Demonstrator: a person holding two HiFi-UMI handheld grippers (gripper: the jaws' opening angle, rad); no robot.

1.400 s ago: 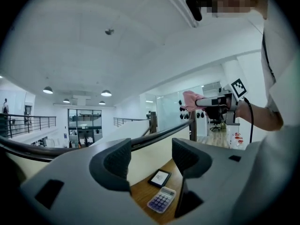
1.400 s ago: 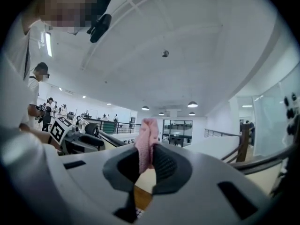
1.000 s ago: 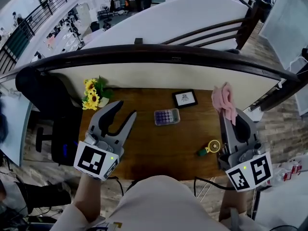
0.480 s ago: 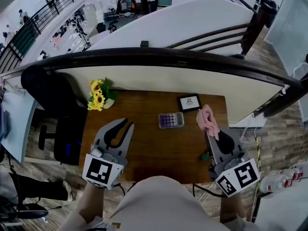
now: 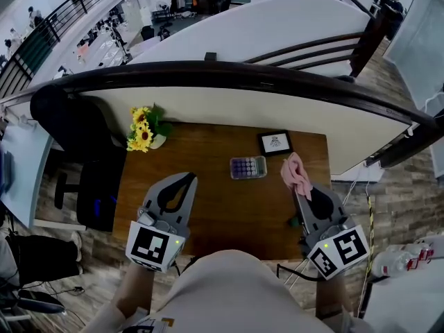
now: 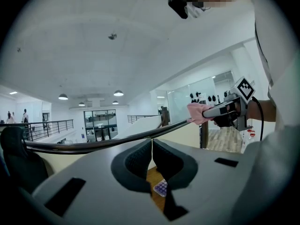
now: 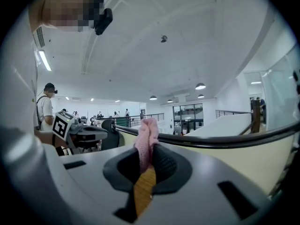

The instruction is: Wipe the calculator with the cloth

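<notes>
The calculator [image 5: 248, 167], small with purple keys, lies flat on the brown desk [image 5: 215, 214], toward its far side; it also shows below the jaws in the left gripper view [image 6: 161, 187]. My right gripper [image 5: 297, 180] is shut on a pink cloth [image 5: 294, 172] that hangs bunched from its tips, just right of the calculator and above the desk. The same cloth [image 7: 146, 139] stands pinched between the pads in the right gripper view. My left gripper [image 5: 189, 180] hovers over the desk's near left part, left of the calculator, jaws shut with nothing between them [image 6: 152, 142].
A small framed picture [image 5: 275, 143] stands behind the calculator. Yellow flowers [image 5: 143, 129] sit at the far left corner. A small green object [image 5: 294, 222] lies by the right gripper's body. A dark railing [image 5: 229, 78] curves behind the desk, and a black chair [image 5: 76, 144] stands left.
The left jaws have gone from open to shut. Both grippers have come down toward the desk, and the right one has carried the cloth left, closer to the calculator.
</notes>
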